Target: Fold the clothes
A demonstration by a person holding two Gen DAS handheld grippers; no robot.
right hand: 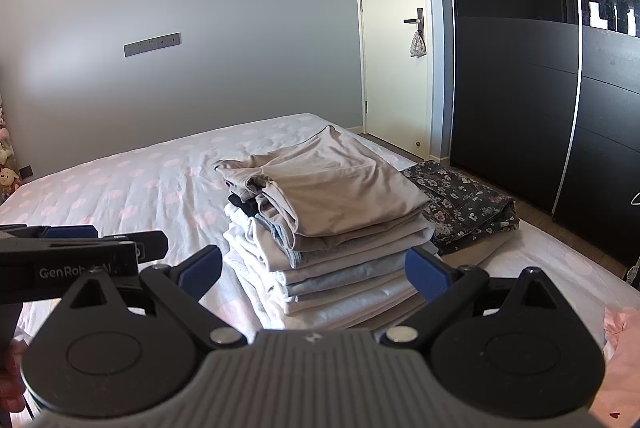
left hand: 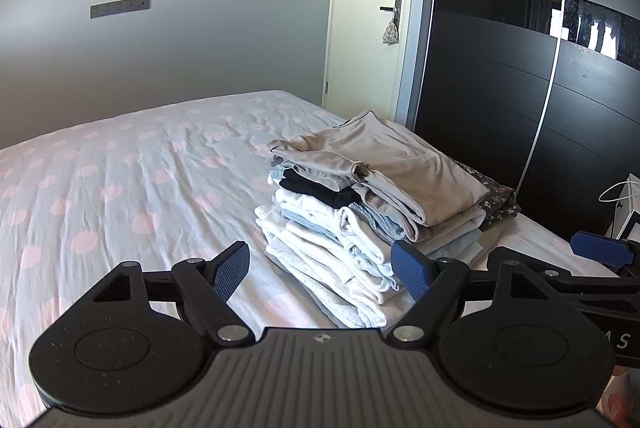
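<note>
Left claw (left hand: 322, 270) and right claw (right hand: 312, 274) both spread apart, holding nothing; stack of folded clothes (right hand: 320, 224) just beyond, near the bed's (left hand: 120, 167) right edge; floral garment (right hand: 468, 211) behind it

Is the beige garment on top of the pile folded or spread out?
Folded. The beige garment lies as a compact rectangle with doubled edges atop the pile.

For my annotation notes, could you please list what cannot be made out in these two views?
- Lower stack of folded clothes: both views, the base is hidden by the gripper bodies.
- Floral garment: left wrist view, mostly behind the stack.
- Pink fabric: right wrist view, cut off by the edge.
- Pouch on the door handle: too small to identify.
</note>
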